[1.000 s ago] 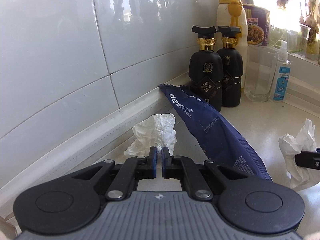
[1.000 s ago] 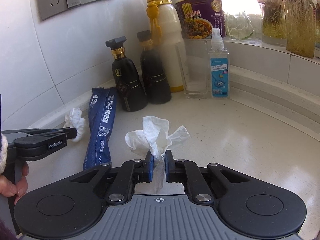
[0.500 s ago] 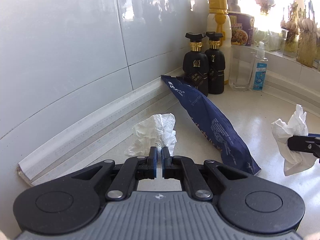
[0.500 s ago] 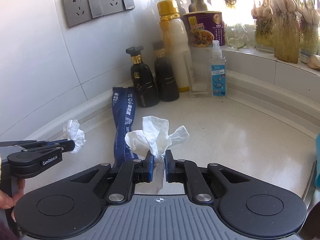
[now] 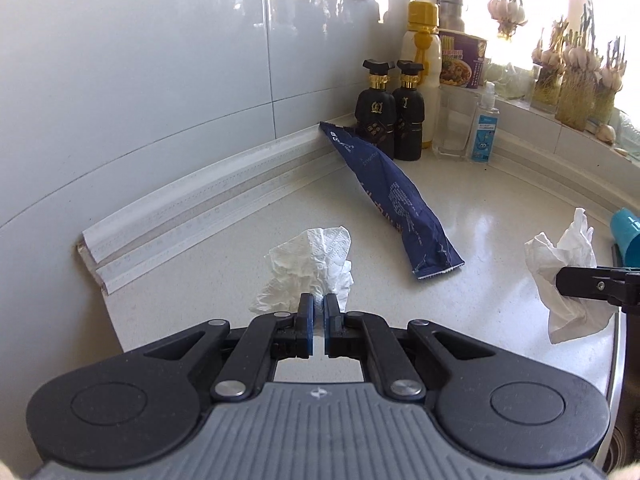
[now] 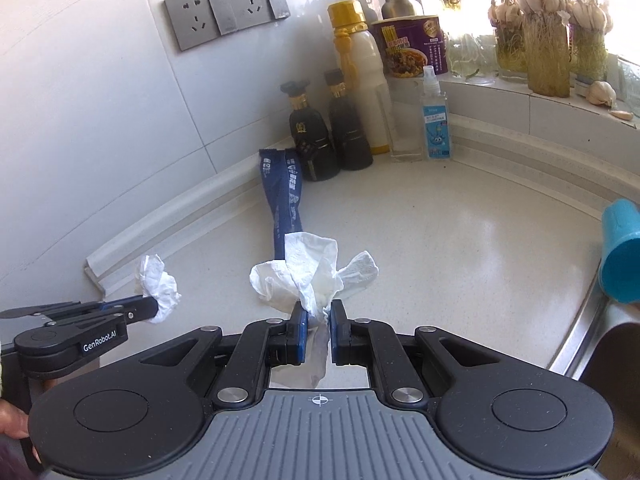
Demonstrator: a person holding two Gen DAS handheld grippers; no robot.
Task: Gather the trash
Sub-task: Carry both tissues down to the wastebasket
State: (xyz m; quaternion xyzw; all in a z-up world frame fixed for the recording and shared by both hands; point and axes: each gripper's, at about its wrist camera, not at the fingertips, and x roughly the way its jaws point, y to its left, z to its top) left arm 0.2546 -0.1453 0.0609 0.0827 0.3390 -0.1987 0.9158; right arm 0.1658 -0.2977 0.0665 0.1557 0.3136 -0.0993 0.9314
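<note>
1. White tiled walls back a pale speckled counter [image 5: 500, 208], with grey wall sockets [image 6: 224, 12] above it and a bright window ledge of sprouting garlic [image 6: 548, 20] on the far right.
2. On the counter lies a long dark-blue wrapper [image 5: 394, 196], creased and flattened; its far end leans against the wall trim just beside two black bottles [image 5: 394, 116], and its near end rests between the two pairs of tongs.
3. Grouped in the corner behind those bottles are a white bottle with a yellow cap [image 6: 360, 64], a purple noodle cup [image 6: 412, 46], a clear glass [image 5: 452, 124] and a small spray bottle [image 6: 435, 120].
4. At the right edge a blue cup [image 6: 622, 252] stands near the metal rim of a sink.
5. Right tongs [image 6: 318, 320] are clenched on a crumpled white tissue [image 6: 308, 276]; it fans out ahead of the blue pads and a strip hangs down between them, held off the counter.
6. Left tongs [image 5: 316, 312] are clamped on a second crumpled white tissue [image 5: 316, 264], smaller, bunched just ahead of the tips near the wall trim; whether it touches the counter is unclear.
7. Nothing lies between the tongs and the wrapper.
</note>
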